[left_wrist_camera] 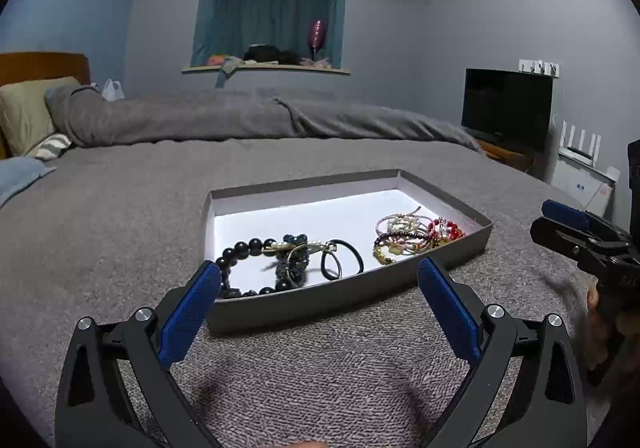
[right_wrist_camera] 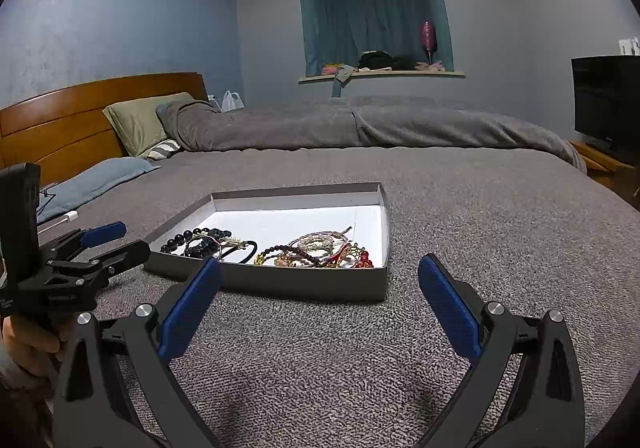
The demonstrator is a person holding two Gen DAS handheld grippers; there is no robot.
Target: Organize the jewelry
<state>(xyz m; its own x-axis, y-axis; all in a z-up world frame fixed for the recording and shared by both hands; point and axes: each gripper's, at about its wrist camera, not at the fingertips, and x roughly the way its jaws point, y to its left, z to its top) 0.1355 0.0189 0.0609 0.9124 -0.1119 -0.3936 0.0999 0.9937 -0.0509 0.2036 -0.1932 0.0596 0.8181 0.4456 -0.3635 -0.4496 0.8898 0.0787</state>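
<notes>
A shallow grey box (left_wrist_camera: 352, 290) (right_wrist_camera: 280, 282) with a white floor lies on the grey bedspread. Dark jewelry is piled at its left: a black bead bracelet (left_wrist_camera: 240, 248) (right_wrist_camera: 176, 242) and a black hair tie (left_wrist_camera: 344, 260) (right_wrist_camera: 246, 250). Red, gold and pearl bracelets (left_wrist_camera: 416, 234) (right_wrist_camera: 320, 252) lie heaped at its right. My left gripper (left_wrist_camera: 320, 276) stands open just short of the box's near wall, empty. My right gripper (right_wrist_camera: 320, 274) is open and empty too, short of the box's near right corner. Each gripper shows at the edge of the other's view.
The bedspread (right_wrist_camera: 360, 348) stretches around the box. A rolled grey duvet (left_wrist_camera: 240, 116) and pillows (right_wrist_camera: 140, 120) lie behind. A dark TV (left_wrist_camera: 506, 108) stands on a wooden stand at the right. A wooden headboard (right_wrist_camera: 60, 116) is at the left.
</notes>
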